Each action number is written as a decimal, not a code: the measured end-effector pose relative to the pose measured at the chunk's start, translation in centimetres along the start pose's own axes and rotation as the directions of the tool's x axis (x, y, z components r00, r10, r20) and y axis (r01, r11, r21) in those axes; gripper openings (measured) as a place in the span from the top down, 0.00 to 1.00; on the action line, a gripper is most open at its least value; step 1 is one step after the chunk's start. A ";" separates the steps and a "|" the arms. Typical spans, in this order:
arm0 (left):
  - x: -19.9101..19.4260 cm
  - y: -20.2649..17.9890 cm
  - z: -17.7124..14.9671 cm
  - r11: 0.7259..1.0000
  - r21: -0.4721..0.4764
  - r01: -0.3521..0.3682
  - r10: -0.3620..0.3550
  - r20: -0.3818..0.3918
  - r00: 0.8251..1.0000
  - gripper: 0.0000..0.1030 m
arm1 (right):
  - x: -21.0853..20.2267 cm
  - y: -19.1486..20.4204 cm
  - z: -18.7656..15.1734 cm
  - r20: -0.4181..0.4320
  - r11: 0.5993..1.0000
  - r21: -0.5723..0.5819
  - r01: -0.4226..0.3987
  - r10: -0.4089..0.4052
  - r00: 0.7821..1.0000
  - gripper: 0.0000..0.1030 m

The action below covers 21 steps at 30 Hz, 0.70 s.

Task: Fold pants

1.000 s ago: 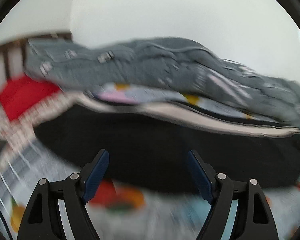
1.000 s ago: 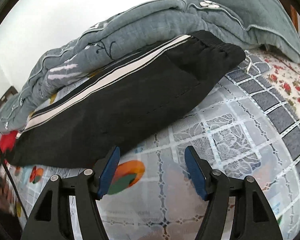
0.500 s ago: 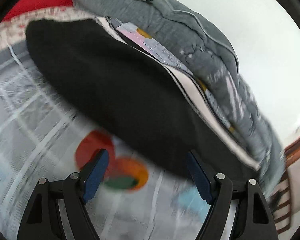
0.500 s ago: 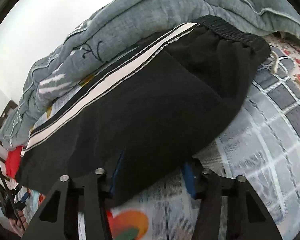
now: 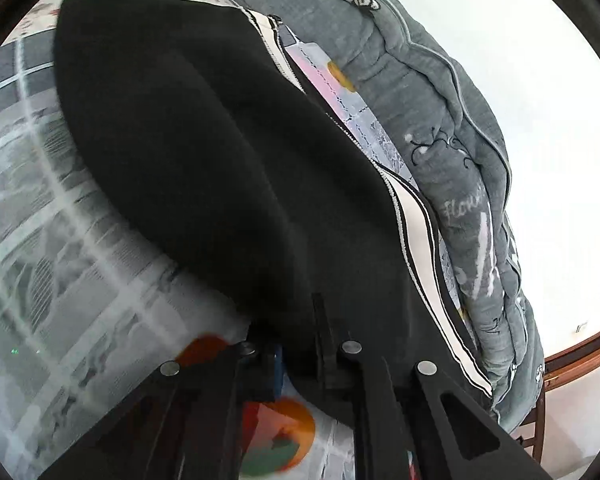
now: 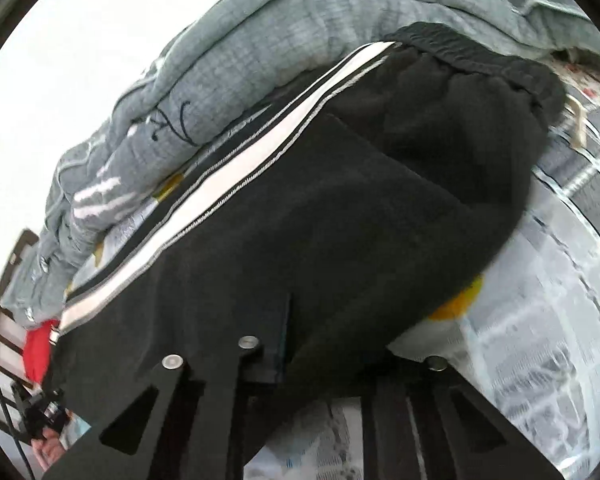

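Bare patterned bedsheet (image 5: 60, 240) open alongside the pants (image 5: 204, 152); bulky grey quilt (image 5: 440, 128) blocking the far side.

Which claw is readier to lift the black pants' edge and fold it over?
Probably left. The left claw is shut on the black pants' near edge. The right claw's jaws are closing, pants fabric between them, so it is a moment behind.

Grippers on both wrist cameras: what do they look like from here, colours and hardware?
The left gripper is black, with angular arms that have triangular cutouts and round silver bolt heads; a dark blue pad shows on one of its fingers. The right gripper has the same black frame, cutouts and silver bolts, with a sliver of blue pad. No cables or markings are visible on either.
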<state>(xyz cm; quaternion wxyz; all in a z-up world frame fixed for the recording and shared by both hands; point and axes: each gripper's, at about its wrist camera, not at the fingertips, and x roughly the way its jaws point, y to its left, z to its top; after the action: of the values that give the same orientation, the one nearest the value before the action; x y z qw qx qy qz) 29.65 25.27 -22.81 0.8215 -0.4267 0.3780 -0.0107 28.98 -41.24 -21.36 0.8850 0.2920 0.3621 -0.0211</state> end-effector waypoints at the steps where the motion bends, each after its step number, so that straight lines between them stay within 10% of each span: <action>1: -0.4 -0.1 -0.3 1.000 0.007 -0.009 0.009 -0.001 1.000 0.89 | -0.7 -0.3 -0.3 0.017 1.000 0.011 -0.007 0.007 1.000 0.94; 11: -6.8 -0.2 -4.3 0.980 0.188 -0.065 0.068 -0.015 0.998 0.91 | -11.0 0.0 -4.2 0.147 0.993 -0.112 0.024 -0.007 0.989 0.95; 21: -13.3 1.6 -12.7 0.964 0.259 -0.053 0.053 0.007 0.999 0.91 | -17.2 -6.1 -10.3 0.098 0.996 -0.087 0.026 -0.018 0.995 0.95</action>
<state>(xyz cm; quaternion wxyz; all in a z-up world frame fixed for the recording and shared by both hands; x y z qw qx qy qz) 11.64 22.04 -20.28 0.8702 -0.3054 0.3847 -0.0382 8.27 -43.80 -19.04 0.9132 0.2473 0.3225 -0.0291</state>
